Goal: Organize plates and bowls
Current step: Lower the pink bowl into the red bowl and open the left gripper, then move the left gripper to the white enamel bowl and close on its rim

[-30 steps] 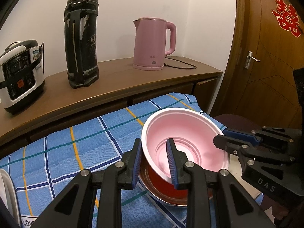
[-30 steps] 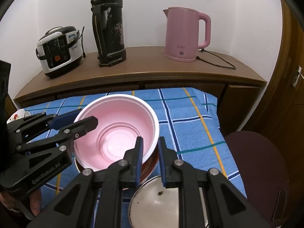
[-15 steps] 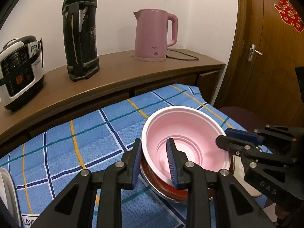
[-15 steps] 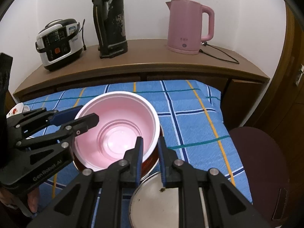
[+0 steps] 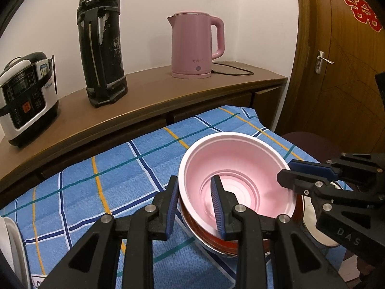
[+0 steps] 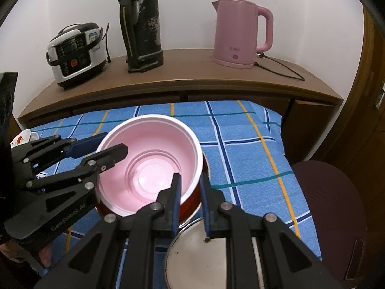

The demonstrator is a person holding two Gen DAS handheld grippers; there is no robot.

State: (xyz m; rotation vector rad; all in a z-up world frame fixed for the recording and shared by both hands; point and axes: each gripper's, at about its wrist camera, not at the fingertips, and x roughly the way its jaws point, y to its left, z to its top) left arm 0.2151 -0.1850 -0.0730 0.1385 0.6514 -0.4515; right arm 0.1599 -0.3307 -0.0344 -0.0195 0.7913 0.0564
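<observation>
A pink bowl (image 5: 243, 168) sits nested in a red bowl (image 5: 211, 237) on the blue checked cloth (image 5: 101, 192). My left gripper (image 5: 196, 207) is shut on the pink bowl's near rim, one finger inside and one outside. My right gripper (image 6: 190, 200) is shut on the opposite rim of the pink bowl (image 6: 154, 163), over the red bowl (image 6: 190, 200). Each gripper shows in the other's view, the right one (image 5: 288, 171) and the left one (image 6: 105, 147). A metal plate (image 6: 207, 262) lies below the right gripper.
A wooden sideboard (image 5: 144, 96) behind the table carries a rice cooker (image 5: 26, 96), a black thermos (image 5: 102, 41) and a pink kettle (image 5: 196, 45). A dark red stool (image 6: 332, 207) stands at the right. A floral dish (image 6: 20, 139) sits at the far left. A wooden door (image 5: 341, 72) is at the right.
Both grippers keep their hold on the pink bowl's rim. The bowls sit lower and further from the sideboard in view, as both cameras rose and drew back a little.
</observation>
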